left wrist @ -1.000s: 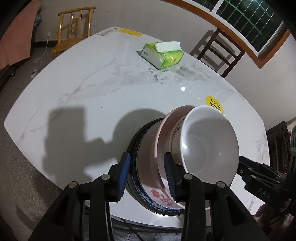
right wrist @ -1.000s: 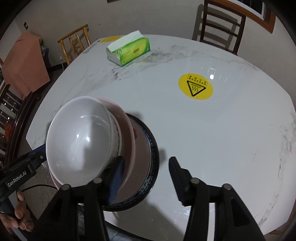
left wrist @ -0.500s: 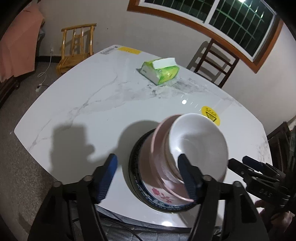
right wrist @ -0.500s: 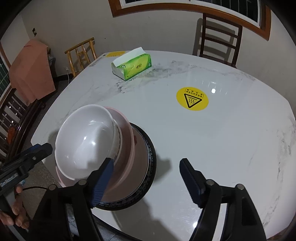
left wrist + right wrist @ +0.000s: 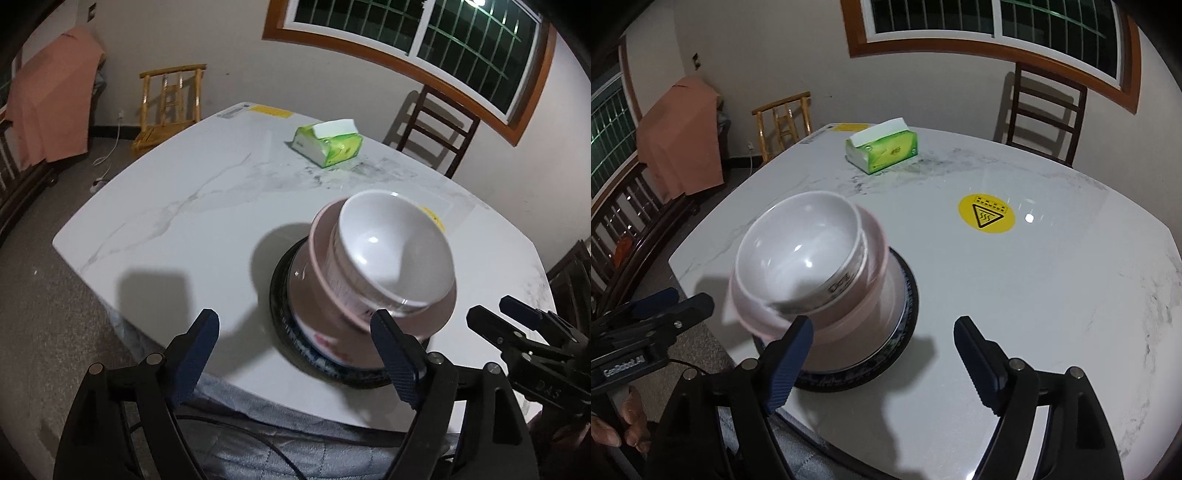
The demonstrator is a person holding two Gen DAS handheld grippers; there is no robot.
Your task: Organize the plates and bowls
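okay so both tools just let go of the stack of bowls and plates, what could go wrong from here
1. The white bowl sits tilted in the pink bowl, not nested flat; it may slide or tip out.
2. The stack rests on the dark-rimmed plate near the table's front edge, so a nudge could send it off.
3. The left tool and right tool, whose jaws have just been opening, are empty but close; a finger could clip the stack.
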